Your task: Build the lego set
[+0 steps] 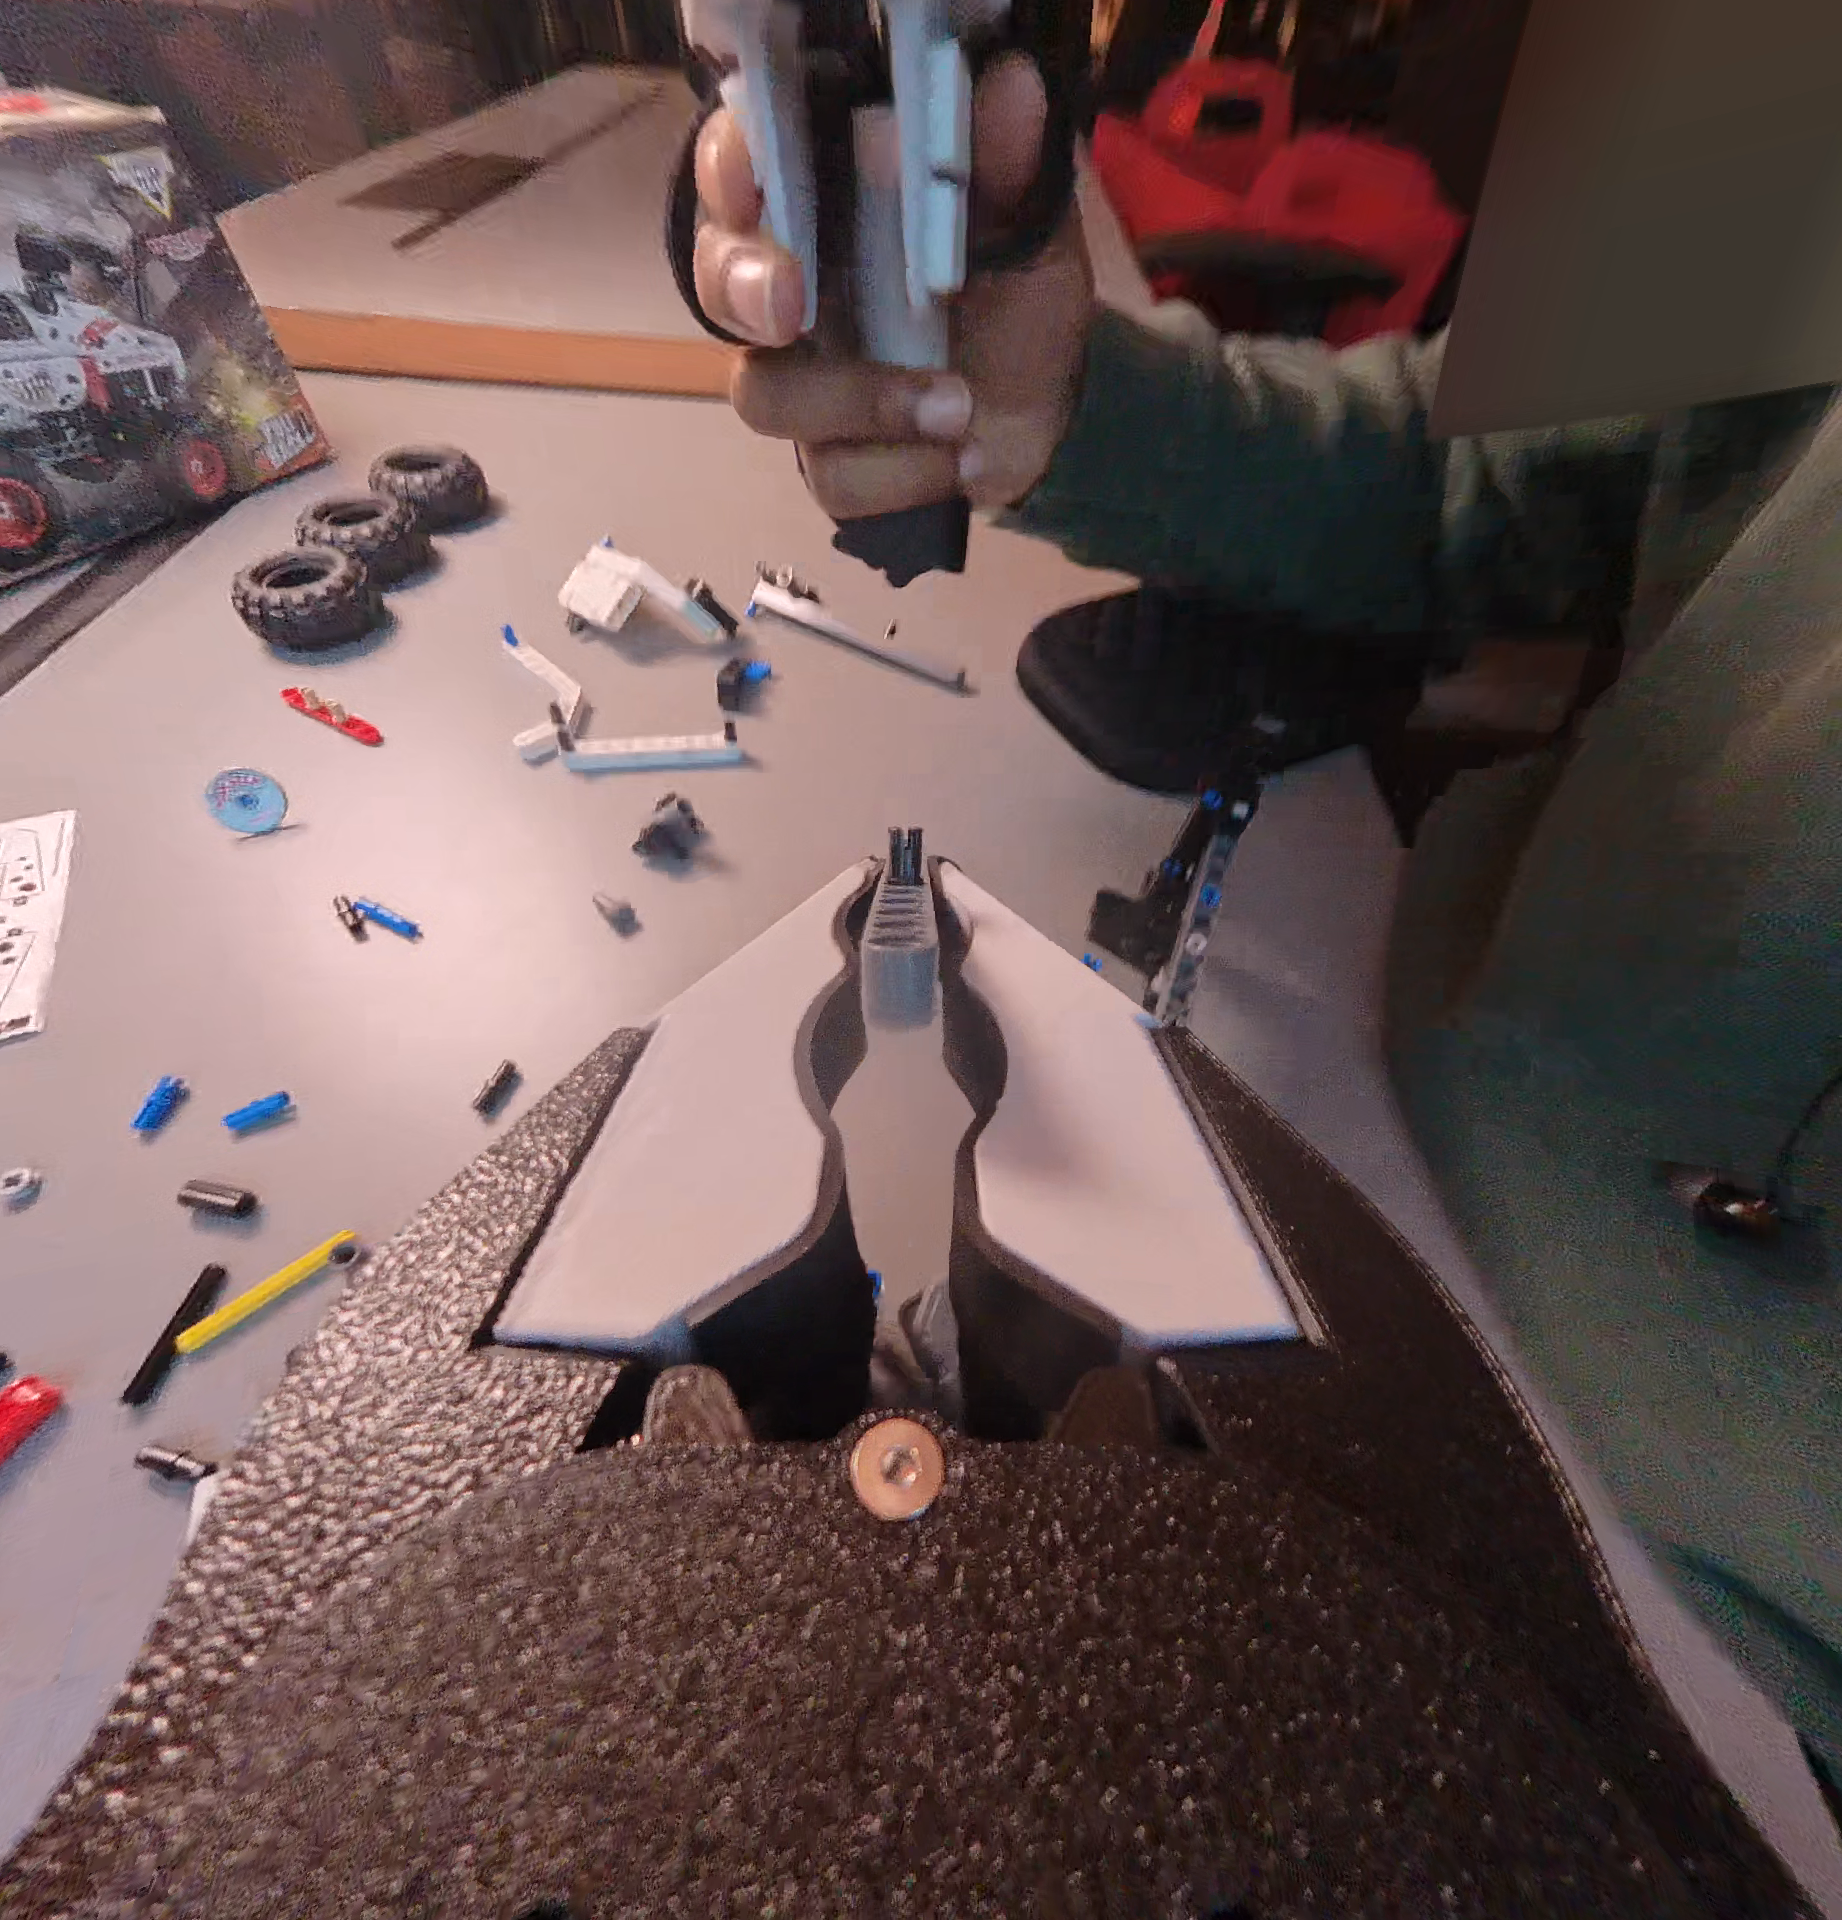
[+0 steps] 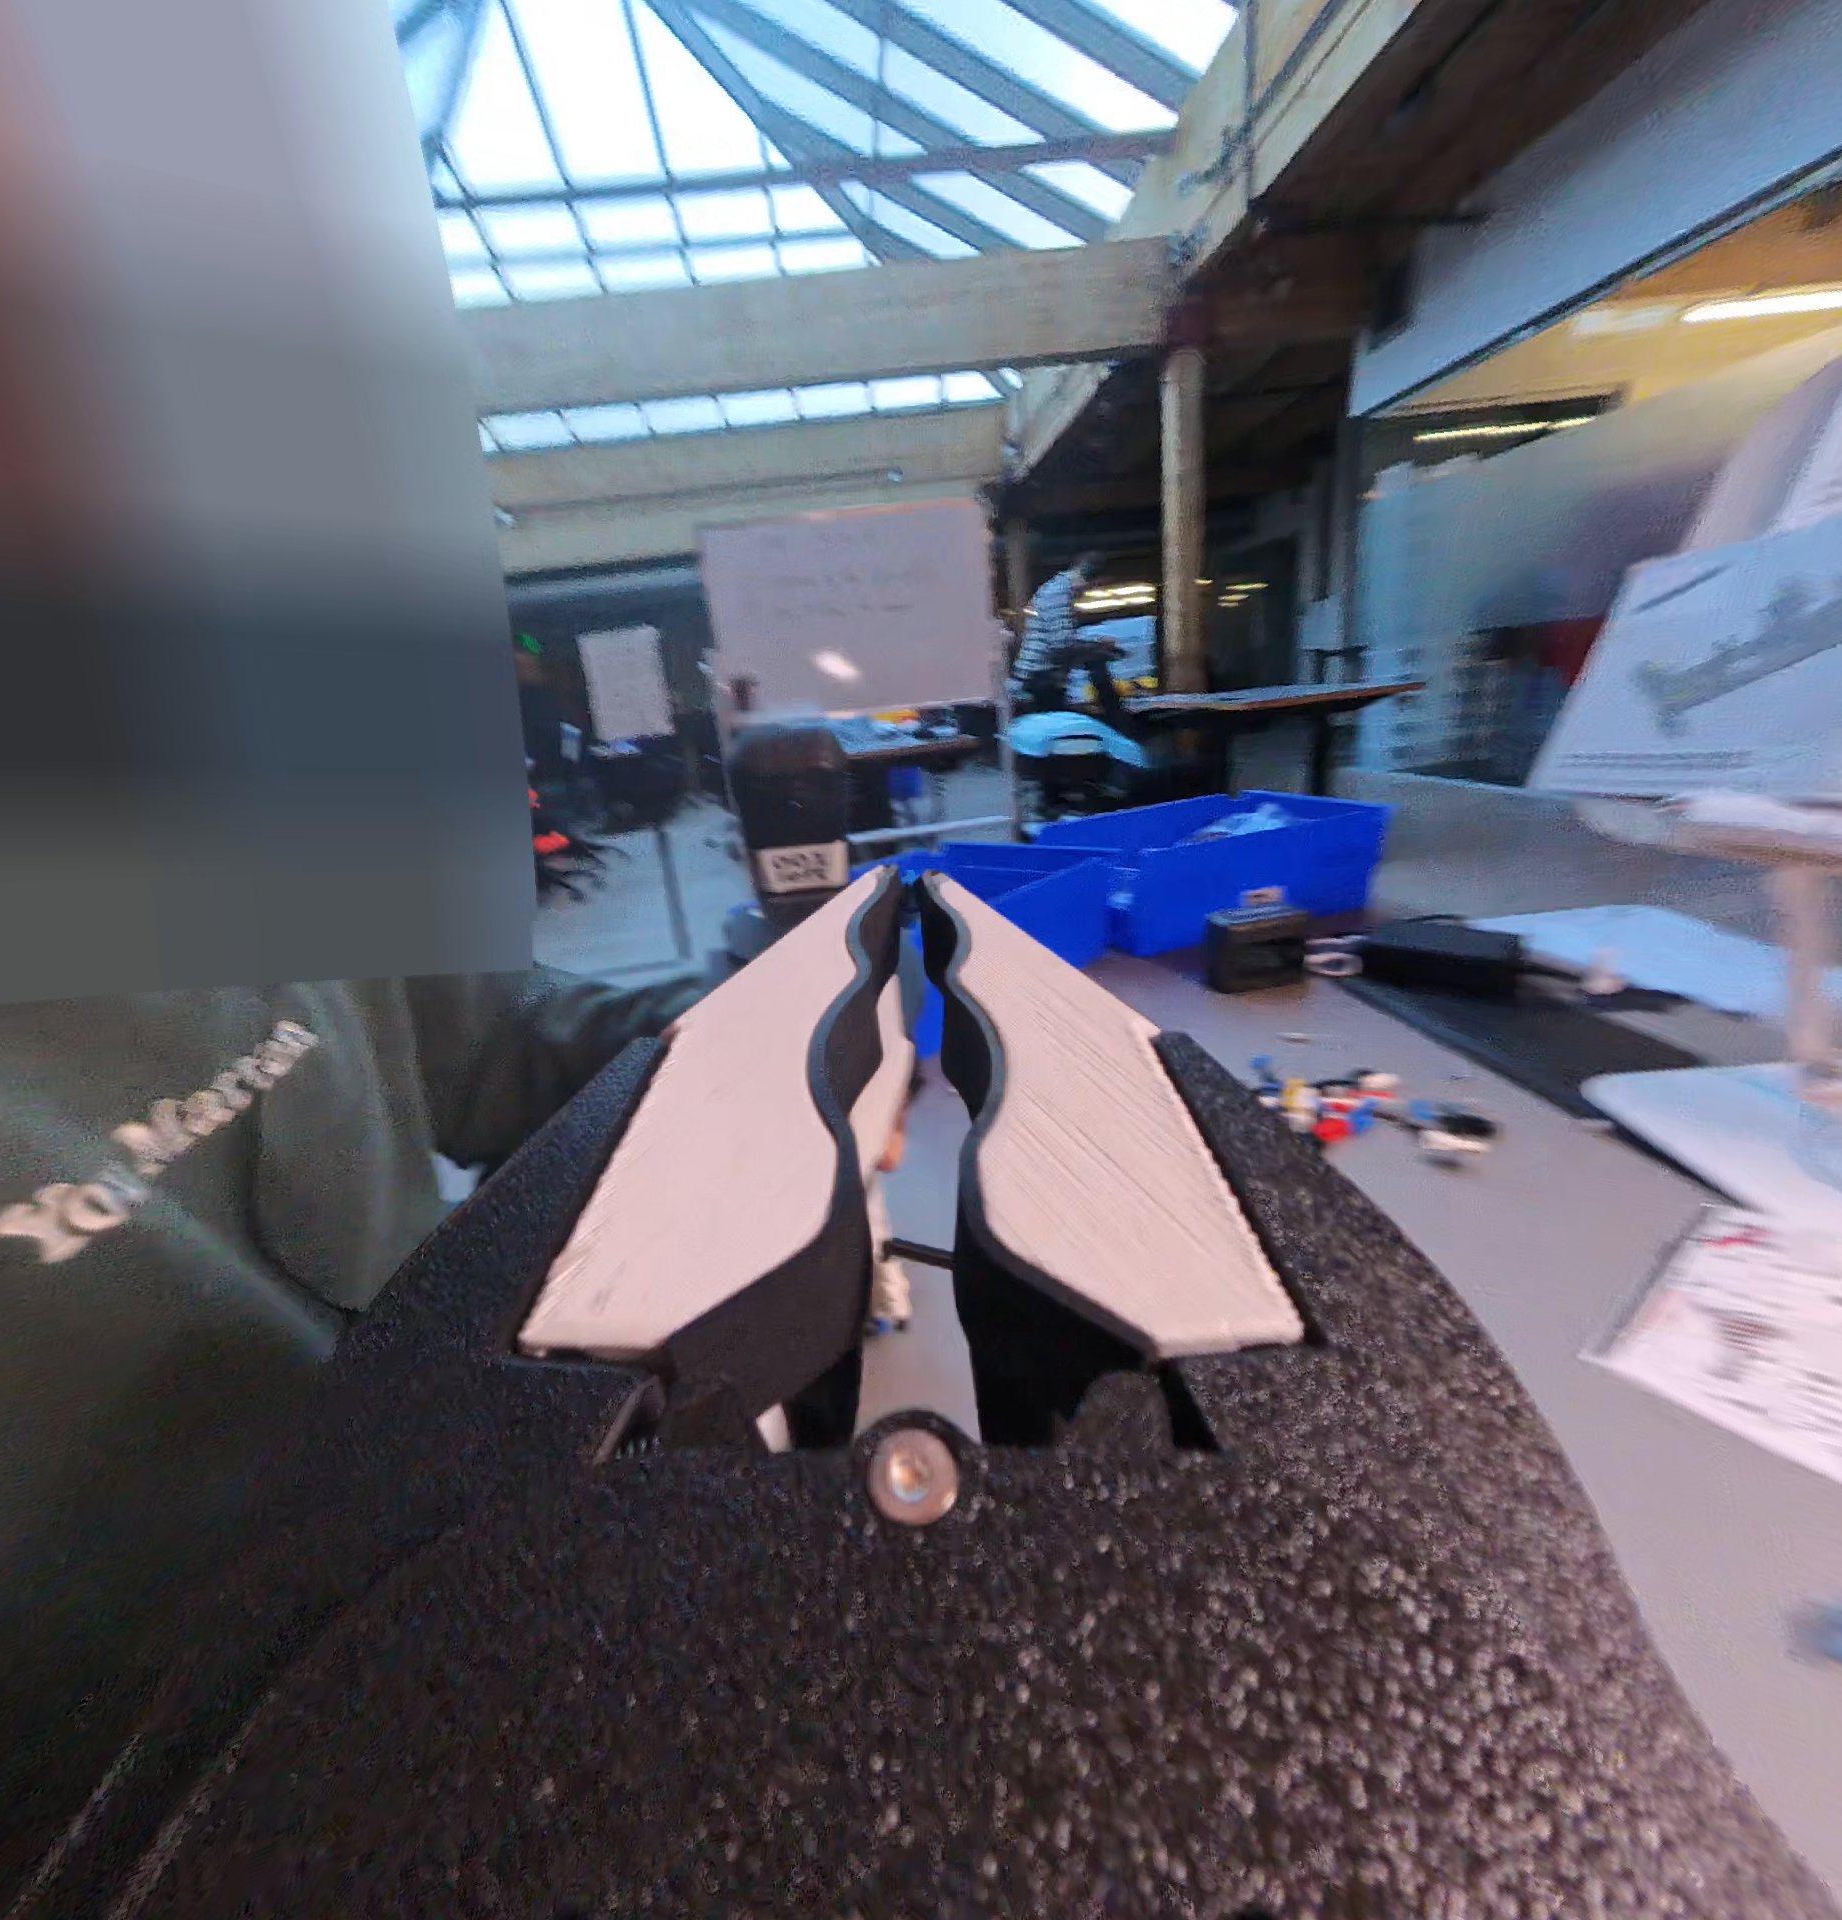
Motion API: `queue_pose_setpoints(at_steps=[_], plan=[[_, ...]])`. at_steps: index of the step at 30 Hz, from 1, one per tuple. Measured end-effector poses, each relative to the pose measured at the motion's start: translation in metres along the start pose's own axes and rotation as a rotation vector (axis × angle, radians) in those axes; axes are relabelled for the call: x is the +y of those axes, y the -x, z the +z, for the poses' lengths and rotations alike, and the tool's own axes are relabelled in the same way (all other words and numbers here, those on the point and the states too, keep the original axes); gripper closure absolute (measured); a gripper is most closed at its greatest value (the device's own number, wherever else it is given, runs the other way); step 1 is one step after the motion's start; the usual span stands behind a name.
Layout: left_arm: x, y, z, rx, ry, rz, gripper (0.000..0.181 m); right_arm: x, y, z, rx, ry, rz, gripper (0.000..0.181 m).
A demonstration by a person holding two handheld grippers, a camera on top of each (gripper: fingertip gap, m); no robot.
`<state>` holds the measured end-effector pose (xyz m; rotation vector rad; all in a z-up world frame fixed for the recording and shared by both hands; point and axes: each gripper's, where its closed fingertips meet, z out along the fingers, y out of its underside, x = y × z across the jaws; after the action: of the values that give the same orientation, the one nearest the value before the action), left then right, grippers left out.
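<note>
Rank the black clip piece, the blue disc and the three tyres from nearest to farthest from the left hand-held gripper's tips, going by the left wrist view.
1. Black clip piece: just left of and beyond the left hand-held gripper.
2. Blue disc: well out to the left on the table.
3. Tyres: far left, in a row by the box.
</note>
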<state>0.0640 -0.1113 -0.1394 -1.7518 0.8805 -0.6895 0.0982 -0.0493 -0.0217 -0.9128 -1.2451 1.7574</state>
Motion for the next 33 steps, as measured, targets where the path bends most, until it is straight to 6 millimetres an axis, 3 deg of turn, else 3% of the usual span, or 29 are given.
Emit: queue_pose_setpoints(at_steps=[2, 4, 6, 8, 11, 13, 15, 20, 23, 25, 28, 29, 31, 33], plan=[[-0.023, 0.008, -0.010, -0.035, -0.066, 0.017, 0.173, -0.019, -0.014, -0.020, 0.099, -0.002, -0.071, 0.179], [-0.032, 0.019, -0.015, -0.054, -0.079, -0.003, 0.174, -0.015, -0.037, -0.041, 0.223, 0.090, -0.122, 0.178], [-0.018, 0.029, -0.015, -0.075, -0.055, -0.052, 0.174, 0.019, -0.064, -0.062, 0.347, 0.317, -0.188, 0.178], [-0.004, 0.036, -0.012, -0.068, -0.077, -0.146, 0.173, 0.072, -0.078, -0.076, 0.383, 0.575, -0.189, 0.178], [-0.001, 0.043, -0.013, -0.059, -0.119, -0.214, 0.173, 0.152, -0.072, -0.083, 0.305, 0.913, -0.211, 0.177], [-0.002, 0.047, -0.016, -0.064, -0.137, -0.234, 0.173, 0.179, -0.070, -0.089, 0.274, 1.059, -0.251, 0.177], [0.003, 0.051, -0.017, -0.072, -0.137, -0.252, 0.173, 0.191, -0.067, -0.088, 0.253, 1.098, -0.260, 0.177], [0.011, 0.055, -0.016, -0.066, -0.130, -0.276, 0.174, 0.198, -0.068, -0.082, 0.268, 1.125, -0.313, 0.177], [0.013, 0.056, -0.016, -0.066, -0.132, -0.285, 0.174, 0.196, -0.070, -0.080, 0.283, 1.102, -0.315, 0.157], [0.013, 0.057, -0.017, -0.070, -0.136, -0.287, 0.174, 0.175, -0.070, -0.072, 0.295, 0.984, -0.275, 0.148], [0.012, 0.060, -0.020, -0.082, -0.148, -0.295, 0.174, 0.129, -0.069, -0.060, 0.314, 0.745, -0.201, 0.151], [0.012, 0.061, -0.021, -0.080, -0.151, -0.300, 0.174, 0.122, -0.071, -0.062, 0.330, 0.718, -0.194, 0.153], [0.011, 0.062, -0.022, -0.079, -0.161, -0.313, 0.174, 0.128, -0.077, -0.069, 0.362, 0.762, -0.209, 0.155], [0.012, 0.064, -0.023, -0.079, -0.164, -0.325, 0.174, 0.152, -0.083, -0.078, 0.379, 0.901, -0.254, 0.155]])
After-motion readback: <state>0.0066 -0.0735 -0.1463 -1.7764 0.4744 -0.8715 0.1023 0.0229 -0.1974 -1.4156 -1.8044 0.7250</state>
